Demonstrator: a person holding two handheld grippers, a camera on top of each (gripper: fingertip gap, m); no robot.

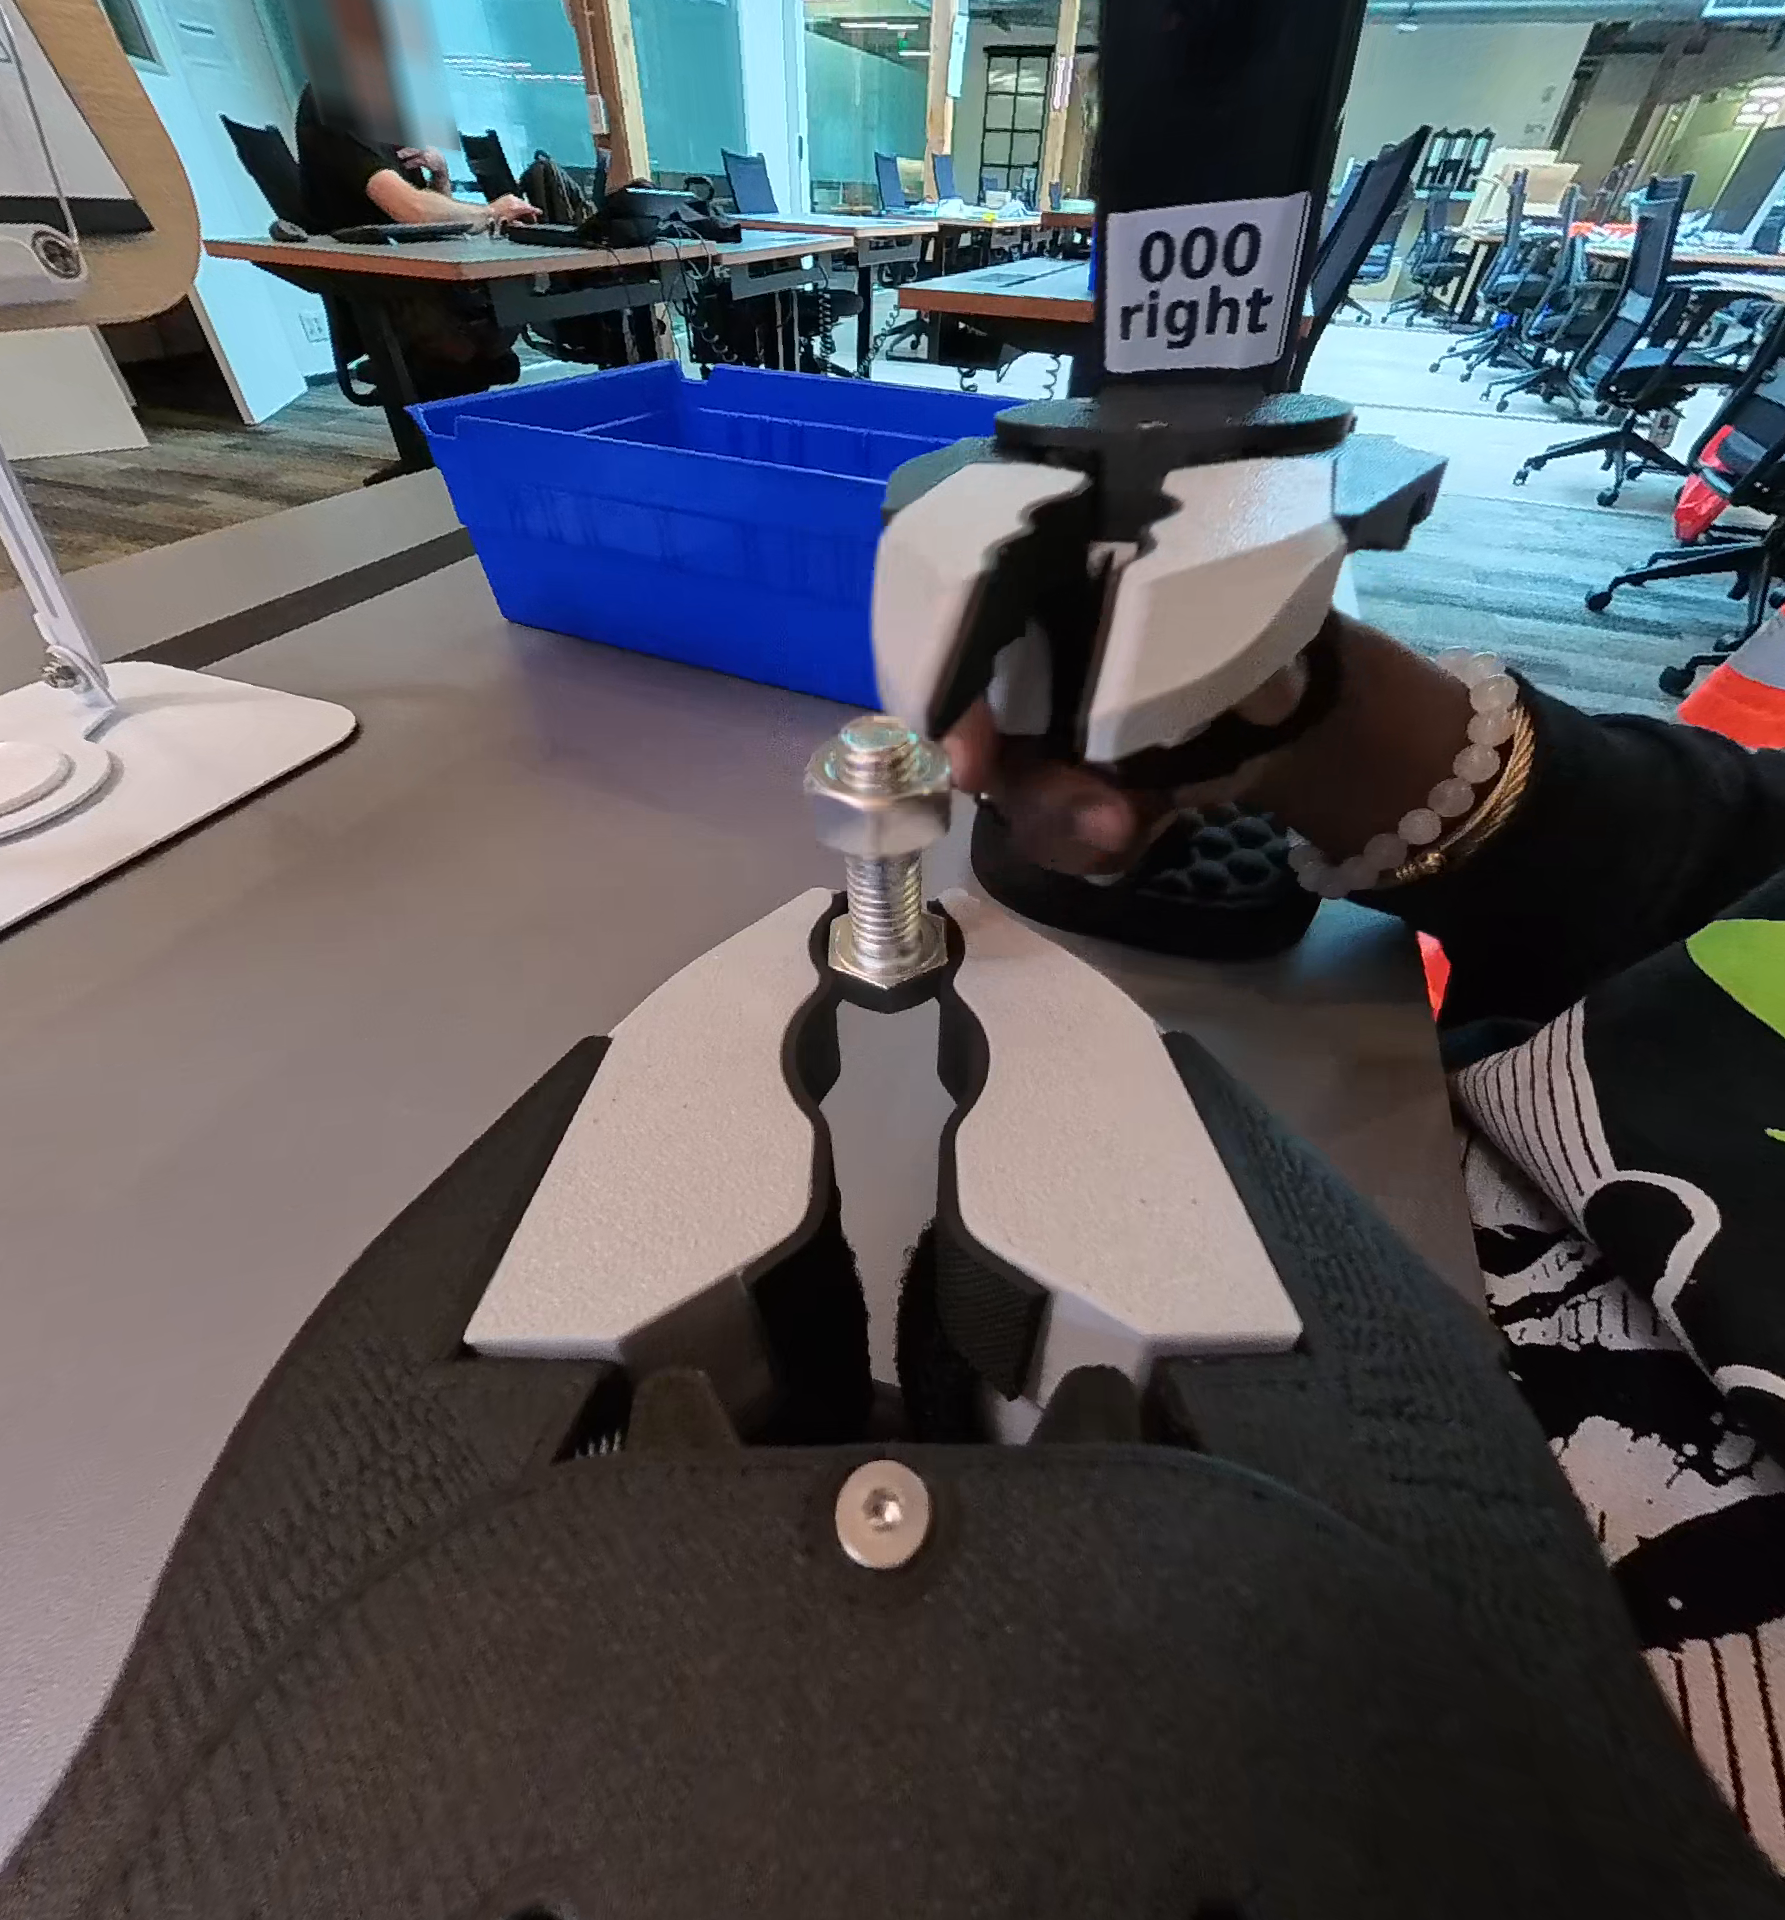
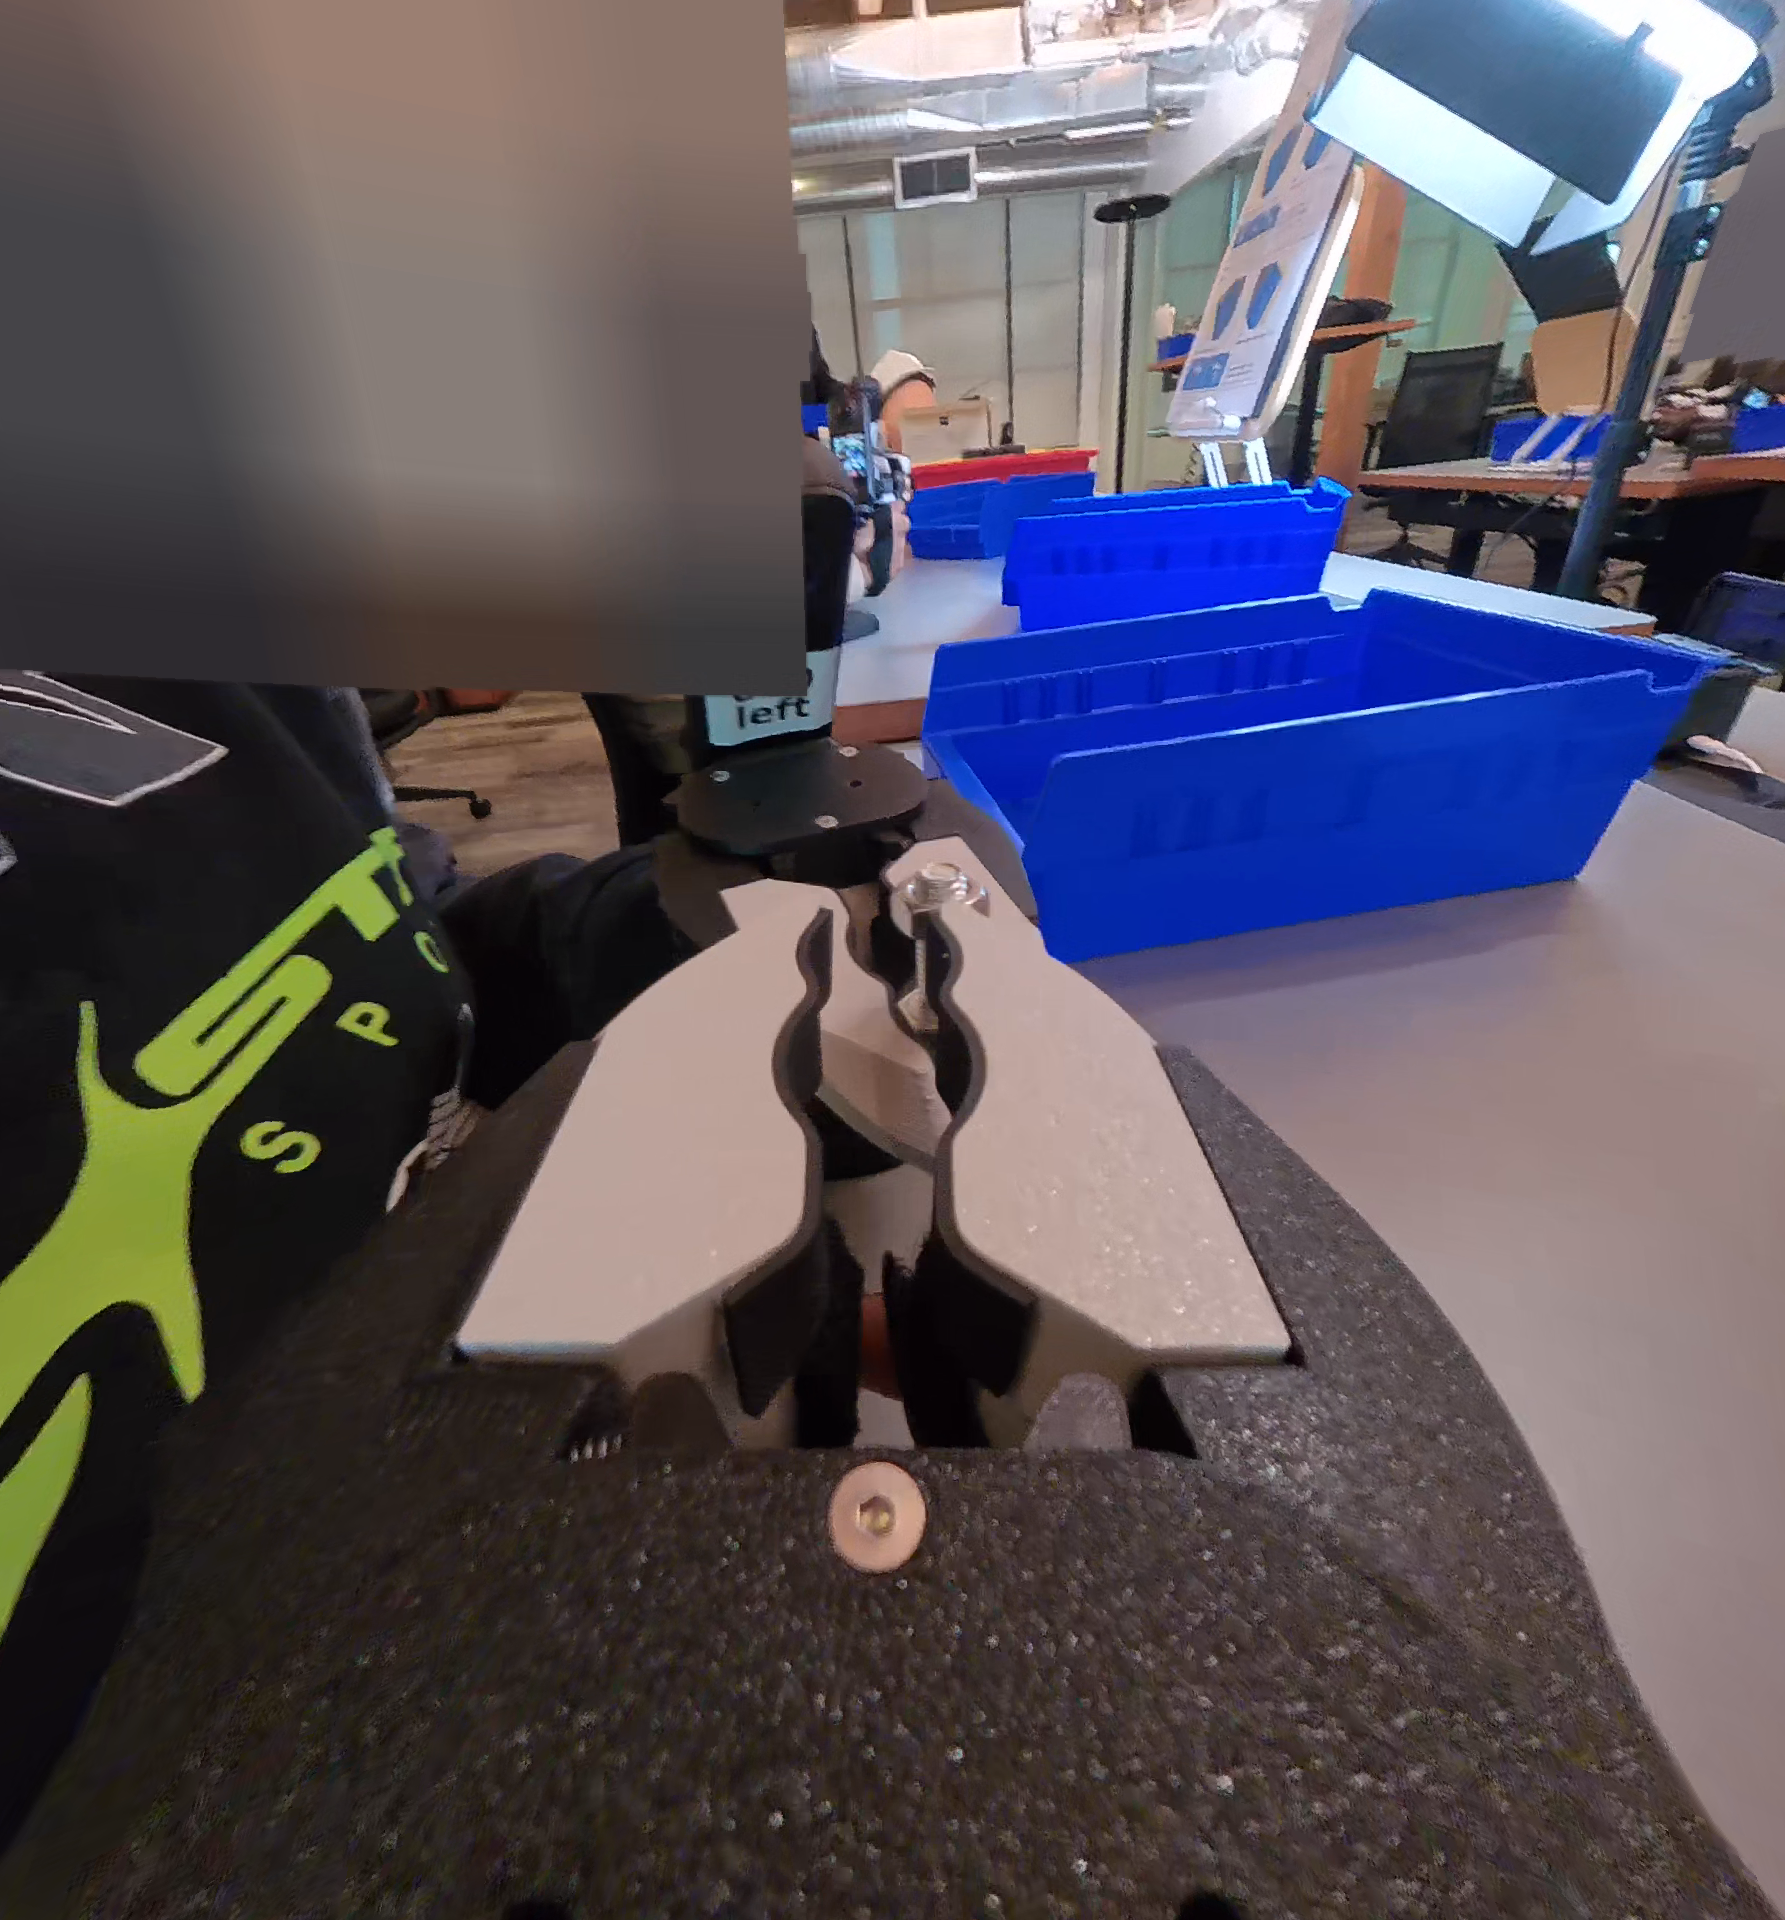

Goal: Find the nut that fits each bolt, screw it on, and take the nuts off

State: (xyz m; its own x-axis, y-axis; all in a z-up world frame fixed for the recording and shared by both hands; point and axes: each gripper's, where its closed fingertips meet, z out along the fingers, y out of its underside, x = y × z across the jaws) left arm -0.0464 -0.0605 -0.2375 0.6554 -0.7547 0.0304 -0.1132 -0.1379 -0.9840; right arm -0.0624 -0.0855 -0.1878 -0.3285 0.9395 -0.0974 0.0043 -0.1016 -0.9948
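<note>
My left gripper is shut on the hex head of a silver bolt and holds it upright over the grey table. A hex nut sits near the top of the threads. My right gripper comes in from the upper right, its tips just beside the nut's right edge and not around it. In the right wrist view my right gripper has a narrow gap and holds nothing. The nut and bolt show just past its right fingertip. One left finger shows below.
A blue bin stands on the table behind the bolt; it also shows in the right wrist view. A white stand base is at the left. The person's torso and arm are at the table's right edge. The left gripper's tips are roughly 5 cm from the right gripper's.
</note>
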